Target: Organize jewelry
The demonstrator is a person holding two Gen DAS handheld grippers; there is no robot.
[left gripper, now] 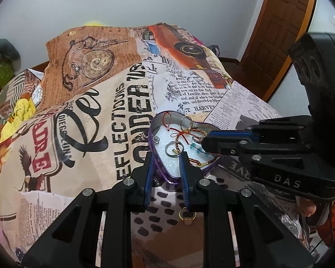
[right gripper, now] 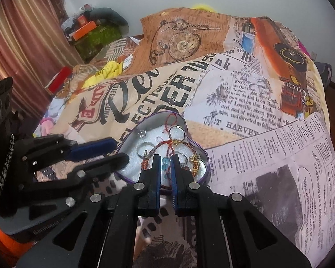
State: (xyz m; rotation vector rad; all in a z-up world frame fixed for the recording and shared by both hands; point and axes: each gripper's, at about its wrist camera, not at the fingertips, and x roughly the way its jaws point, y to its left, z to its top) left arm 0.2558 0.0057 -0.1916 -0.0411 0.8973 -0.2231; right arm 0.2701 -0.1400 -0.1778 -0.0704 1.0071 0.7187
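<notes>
A purple heart-shaped tin (left gripper: 155,166) (right gripper: 206,167) with white padding lies on the printed cloth. It holds silver rings (left gripper: 173,149) (right gripper: 145,150), a red string bracelet (left gripper: 183,134) (right gripper: 170,144), a gold chain and blue beads (left gripper: 195,147) (right gripper: 165,161). My left gripper (left gripper: 166,156) is partly open, its fingers straddling the tin's near rim; whether they touch it is unclear. My right gripper (right gripper: 166,159) hovers over the tin, jaws narrowly apart around the blue beads, nothing clearly held. A gold ring (left gripper: 186,215) lies on the cloth under the left gripper.
The cloth (left gripper: 78,134) covers a lumpy bed surface. A wooden door (left gripper: 277,33) stands at right. Curtains (right gripper: 22,44) and a cluttered green box (right gripper: 96,38) sit at far left. The right gripper also shows from the side in the left wrist view (left gripper: 206,141).
</notes>
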